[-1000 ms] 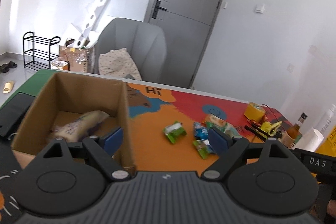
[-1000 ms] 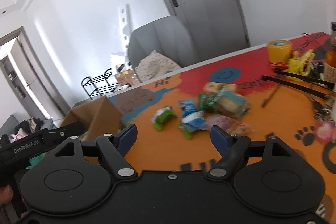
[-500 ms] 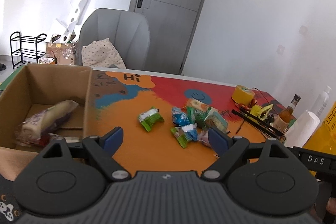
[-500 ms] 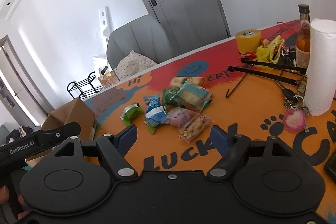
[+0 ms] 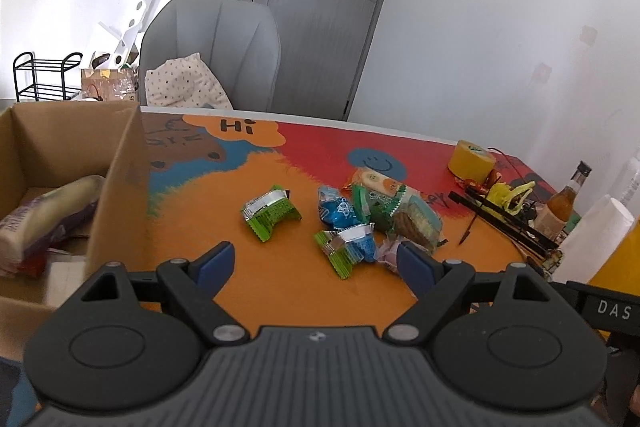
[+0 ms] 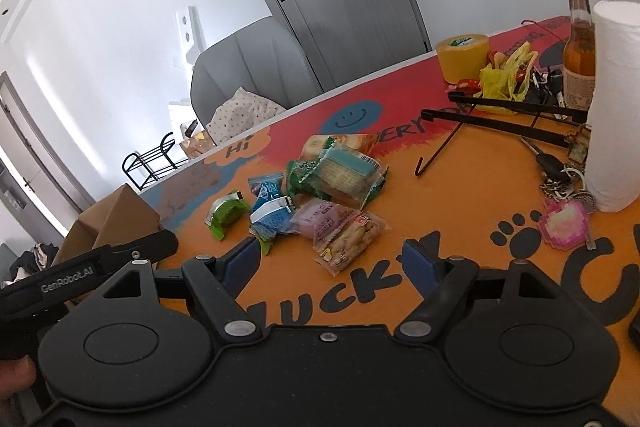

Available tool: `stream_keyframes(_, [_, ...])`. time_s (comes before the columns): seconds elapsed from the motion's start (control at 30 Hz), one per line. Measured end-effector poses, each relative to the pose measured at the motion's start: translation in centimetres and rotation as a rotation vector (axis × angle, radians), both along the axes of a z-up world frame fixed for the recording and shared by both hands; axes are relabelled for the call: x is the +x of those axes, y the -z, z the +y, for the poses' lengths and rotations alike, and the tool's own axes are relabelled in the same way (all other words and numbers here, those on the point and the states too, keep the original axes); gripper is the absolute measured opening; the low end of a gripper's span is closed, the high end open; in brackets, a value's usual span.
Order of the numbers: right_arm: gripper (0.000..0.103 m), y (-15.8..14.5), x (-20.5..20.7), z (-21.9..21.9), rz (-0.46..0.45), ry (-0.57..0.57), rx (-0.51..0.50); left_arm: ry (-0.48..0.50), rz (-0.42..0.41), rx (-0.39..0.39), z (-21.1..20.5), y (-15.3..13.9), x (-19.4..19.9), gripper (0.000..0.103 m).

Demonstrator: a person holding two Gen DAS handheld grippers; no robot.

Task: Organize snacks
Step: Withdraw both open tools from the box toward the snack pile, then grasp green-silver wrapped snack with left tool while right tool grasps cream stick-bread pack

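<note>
Several snack packets lie in a loose pile on the orange table mat. In the left wrist view a green packet (image 5: 270,213) lies apart on the left, with a blue packet (image 5: 338,213) and a cracker pack (image 5: 416,223) to its right. A cardboard box (image 5: 120,179) stands at the left and holds a pale snack bag (image 5: 48,215). My left gripper (image 5: 316,263) is open and empty, just short of the pile. My right gripper (image 6: 332,263) is open and empty, close to a biscuit packet (image 6: 348,239) and a purple packet (image 6: 320,217).
A yellow tape roll (image 6: 462,57), a brown bottle (image 6: 578,47), a white paper roll (image 6: 612,99), a black folding stand (image 6: 500,117), keys (image 6: 556,171) and a pink charm (image 6: 564,223) crowd the right side. A grey chair (image 5: 216,43) stands behind the table.
Both grippers have swung right, away from the box and toward the snack pile, and moved closer to it. Both stayed open and empty.
</note>
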State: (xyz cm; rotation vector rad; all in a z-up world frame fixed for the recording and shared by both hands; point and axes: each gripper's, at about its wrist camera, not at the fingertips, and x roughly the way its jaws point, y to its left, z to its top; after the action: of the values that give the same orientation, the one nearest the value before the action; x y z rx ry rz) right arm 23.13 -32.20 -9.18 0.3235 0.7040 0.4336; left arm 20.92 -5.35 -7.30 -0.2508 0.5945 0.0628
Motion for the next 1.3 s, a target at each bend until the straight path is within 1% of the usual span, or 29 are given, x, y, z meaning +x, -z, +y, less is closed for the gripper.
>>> stream_keyframes(0.17, [0.076, 1.0, 1.5, 0.7, 0.023, -0.001, -0.006, -0.019, 0.020, -0.003, 0.1, 1.1, 1.7, 0.087])
stream_keyframes(0.3, [0.071, 1.9, 2.7, 1.5, 0.039, 0.005, -0.027, -0.028, 0.033, -0.002, 0.4, 1.7, 2.5, 0.087])
stream_keyframes(0.47, [0.068, 2.8, 4.0, 2.8, 0.052, 0.012, -0.059, -0.032, 0.041, 0.004, 0.6, 2.4, 3.5, 0.087])
stream_keyframes(0.57, [0.059, 3.3, 4.6, 3.4, 0.056, 0.012, -0.092, -0.032, 0.044, 0.001, 0.6, 2.7, 4.1, 0.087])
stream_keyframes(0.63, [0.048, 3.5, 4.8, 3.4, 0.061, 0.012, -0.104, -0.029, 0.046, 0.001, 0.5, 2.9, 4.6, 0.087])
stream_keyframes(0.67, [0.046, 3.5, 4.8, 3.4, 0.057, 0.010, -0.106, -0.028, 0.046, 0.001, 0.5, 3.0, 4.8, 0.087])
stream_keyframes(0.73, [0.036, 3.5, 4.7, 3.1, 0.056, 0.006, -0.110, -0.022, 0.043, -0.002, 0.4, 3.1, 5.3, 0.087])
stream_keyframes(0.77, [0.034, 3.4, 4.7, 3.0, 0.055, 0.009, -0.114, -0.016, 0.042, -0.002, 0.3, 3.2, 5.5, 0.087])
stream_keyframes(0.8, [0.026, 3.4, 4.6, 2.9, 0.055, 0.015, -0.123, -0.012, 0.042, 0.000, 0.1, 3.3, 5.8, 0.087])
stream_keyframes(0.83, [0.025, 3.4, 4.5, 2.7, 0.055, 0.022, -0.129, -0.008, 0.042, 0.002, 0.0, 3.4, 6.0, 0.087])
stream_keyframes(1.0, [0.026, 3.2, 4.2, 1.7, 0.054, 0.051, -0.136, 0.017, 0.042, 0.012, -0.8, 4.2, 7.3, 0.087])
stream_keyframes(1.1, [0.031, 3.0, 4.2, 1.9, 0.042, 0.046, -0.141, 0.025, 0.040, 0.020, -1.2, 4.7, 8.0, 0.087])
stream_keyframes(1.13, [0.039, 3.0, 4.3, 2.0, 0.043, 0.046, -0.144, 0.027, 0.040, 0.021, -1.2, 4.9, 8.2, 0.087])
stream_keyframes(1.2, [0.047, 3.2, 4.5, 2.3, 0.042, 0.045, -0.150, 0.034, 0.033, 0.020, -1.4, 5.1, 8.5, 0.087])
stream_keyframes(1.3, [0.047, 3.4, 4.6, 2.7, 0.037, 0.040, -0.170, 0.038, 0.048, 0.029, -1.6, 5.6, 8.9, 0.086])
